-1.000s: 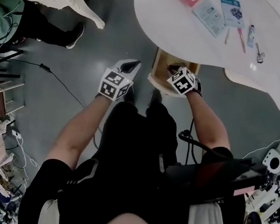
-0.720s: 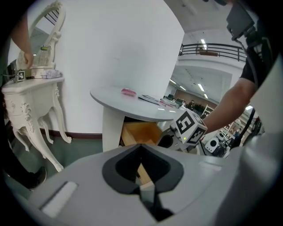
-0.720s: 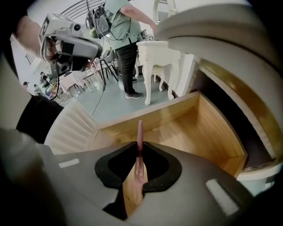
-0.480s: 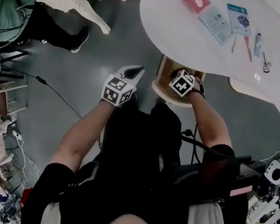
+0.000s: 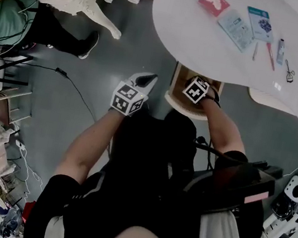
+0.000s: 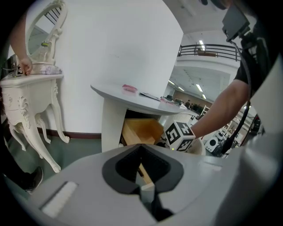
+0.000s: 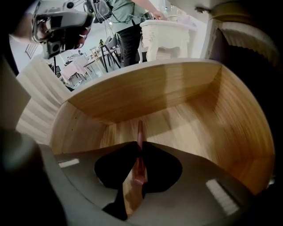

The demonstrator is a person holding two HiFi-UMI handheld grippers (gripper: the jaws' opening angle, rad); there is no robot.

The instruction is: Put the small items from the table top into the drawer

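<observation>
Pink pen inside the drawer
The right hand-held gripper [image 7: 140, 149] clamps a thin pink pen [image 7: 139, 130] within the wooden drawer [image 7: 146, 88]; the left hand-held gripper [image 6: 142, 152] is closed, empty.

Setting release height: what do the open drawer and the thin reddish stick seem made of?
Light-brown drawer: wood or veneer, satin; grain streaks on floor and walls. Thin reddish stick in the right gripper: smooth, faint sheen, likely plastic, possibly painted wood.

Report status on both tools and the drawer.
Left tool shut, empty, outside the drawer. Right tool shut on pink stick, down inside drawer. Nothing in the way.
</observation>
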